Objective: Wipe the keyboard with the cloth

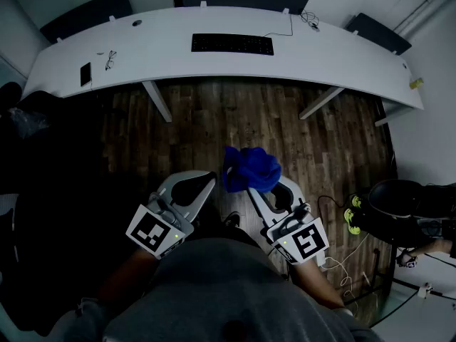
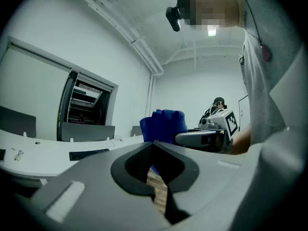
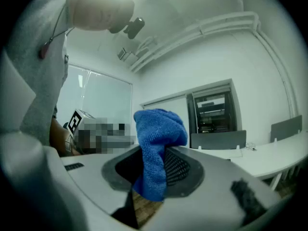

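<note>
The keyboard (image 1: 232,44) lies on the far white tabletop (image 1: 342,55), well apart from both tongs. The blue cloth (image 1: 251,168) is bunched in the right tongs (image 1: 267,187), which clench it near the person, over the wooden floor (image 1: 214,120). The left tongs (image 1: 205,179), just left of the cloth, are closed on nothing. A phone (image 1: 85,73) and glasses (image 1: 110,59) lie at the tabletop's left.

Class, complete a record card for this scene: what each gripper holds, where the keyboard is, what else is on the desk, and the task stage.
Right gripper: shut on the blue cloth, which is bunched above its jaws
Left gripper: shut, nothing between its jaws
Keyboard: on the white desk, well away from both grippers
Also on desk: phone, glasses
Task stage: wiping not yet begun
</note>
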Available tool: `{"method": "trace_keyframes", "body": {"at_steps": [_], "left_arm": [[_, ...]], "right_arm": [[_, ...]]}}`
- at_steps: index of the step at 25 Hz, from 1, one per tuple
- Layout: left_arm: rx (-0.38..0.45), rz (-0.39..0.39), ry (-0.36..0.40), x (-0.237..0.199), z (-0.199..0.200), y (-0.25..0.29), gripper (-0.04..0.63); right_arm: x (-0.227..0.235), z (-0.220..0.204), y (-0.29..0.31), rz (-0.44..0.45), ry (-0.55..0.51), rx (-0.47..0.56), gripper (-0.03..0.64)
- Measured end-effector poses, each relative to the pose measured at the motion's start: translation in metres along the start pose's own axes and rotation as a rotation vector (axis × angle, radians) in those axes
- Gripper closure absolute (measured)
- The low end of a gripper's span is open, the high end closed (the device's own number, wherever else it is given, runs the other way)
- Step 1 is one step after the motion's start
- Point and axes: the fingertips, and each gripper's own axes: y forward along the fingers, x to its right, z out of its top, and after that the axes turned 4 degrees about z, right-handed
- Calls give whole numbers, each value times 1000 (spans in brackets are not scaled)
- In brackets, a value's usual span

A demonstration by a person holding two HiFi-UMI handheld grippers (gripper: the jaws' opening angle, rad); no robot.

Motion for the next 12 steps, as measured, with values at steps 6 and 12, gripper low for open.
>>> {"method": "trace_keyframes", "body": {"at_steps": [6,12], "left_arm": [[4,9,-11,9,0,2,589],[33,35,26,16,3,13,589]], "right_arm": [[6,-1,-11,-10,21,12,500],[20,-1,-26,5,25,21,499]]}}
